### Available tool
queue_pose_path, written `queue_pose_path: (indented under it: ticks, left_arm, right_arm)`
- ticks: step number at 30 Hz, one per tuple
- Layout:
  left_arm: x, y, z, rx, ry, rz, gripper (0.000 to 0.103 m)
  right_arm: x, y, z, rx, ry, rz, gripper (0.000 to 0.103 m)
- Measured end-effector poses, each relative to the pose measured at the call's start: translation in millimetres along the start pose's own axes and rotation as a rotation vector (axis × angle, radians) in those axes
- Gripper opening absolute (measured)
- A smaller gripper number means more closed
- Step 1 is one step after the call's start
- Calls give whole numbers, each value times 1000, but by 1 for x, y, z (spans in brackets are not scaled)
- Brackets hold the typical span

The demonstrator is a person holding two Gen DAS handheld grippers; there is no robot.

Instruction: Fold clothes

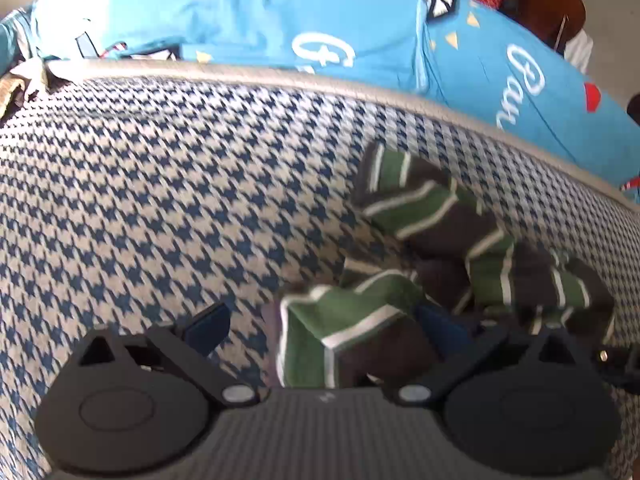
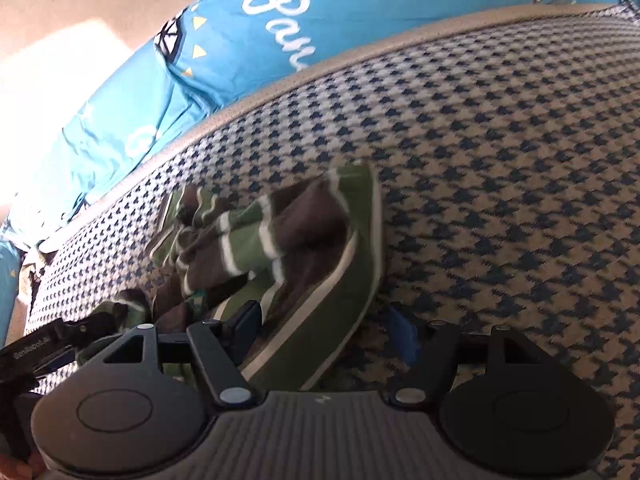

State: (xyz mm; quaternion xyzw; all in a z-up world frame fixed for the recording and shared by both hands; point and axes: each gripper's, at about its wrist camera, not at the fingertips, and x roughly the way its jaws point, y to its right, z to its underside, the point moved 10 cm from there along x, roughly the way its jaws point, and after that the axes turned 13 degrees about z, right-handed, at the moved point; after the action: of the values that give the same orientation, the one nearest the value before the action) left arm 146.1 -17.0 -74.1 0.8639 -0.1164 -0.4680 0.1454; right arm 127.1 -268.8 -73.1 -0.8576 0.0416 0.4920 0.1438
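Houndstooth mattress bears a striped garment; both hand-held grippers gape wide.

I'm in a home, prob. a bedroom or sitting rm: working on a padded surface w/ blue-and-cream houndstooth cover and pale piped edge, bright blue printed bedding w/ white script and stars bunched behind it, striped garment lying on top.

Right gripper jaws apart, straddling green hem of crumpled striped garment on houndstooth mat; blue printed sheet beyond mat edge.
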Motion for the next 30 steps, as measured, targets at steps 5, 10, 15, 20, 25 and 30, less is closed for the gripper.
queue_pose_path:
  ticks: [5,10,15,20,25,30]
  left_arm:
    - [4,10,12,40,-44,24,103]
    - [5,20,20,60,-65,57,103]
    - [2,31,23,66,-64,90,103]
    - [2,41,29,90,-75,111,103]
    - [6,44,34,82,-85,102,103]
    - [7,43,38,71,-92,98,103]
  right_arm:
    - [11,-10,7,2,-26,-23,67]
    - [14,-25,6,-46,16,-37,20]
    - [5,-23,-5,-29,105,-4,11]
    - [-15,-4,-20,-50,226,123,8]
    - [-20,20,-27,12,195,113,12]
    - [-37,18,-34,-32,266,99,36]
